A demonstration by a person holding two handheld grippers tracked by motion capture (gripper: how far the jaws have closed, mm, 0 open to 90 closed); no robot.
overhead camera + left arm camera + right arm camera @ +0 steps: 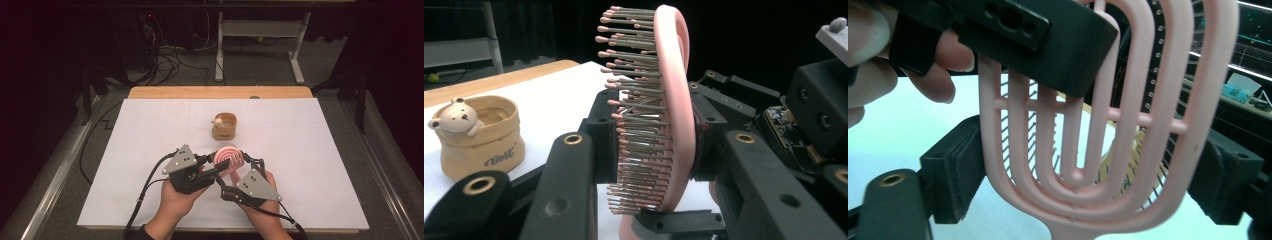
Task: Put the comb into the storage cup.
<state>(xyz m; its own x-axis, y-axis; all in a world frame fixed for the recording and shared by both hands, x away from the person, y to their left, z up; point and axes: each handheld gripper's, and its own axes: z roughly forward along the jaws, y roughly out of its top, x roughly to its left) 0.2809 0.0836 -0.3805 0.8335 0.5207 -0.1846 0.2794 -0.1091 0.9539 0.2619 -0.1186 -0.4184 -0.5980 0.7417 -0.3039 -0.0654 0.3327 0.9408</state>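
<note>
Standing pink hairbrush [229, 159] clamped between both hand-held grippers.

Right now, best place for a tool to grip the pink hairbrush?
Grip the hairbrush across the edges of its slotted head, coming from the handle end, as the right tool does: its pads meet the solid rim. The left tool clamps bristles against back, and bristles give. Head stands upright over the table.
</note>
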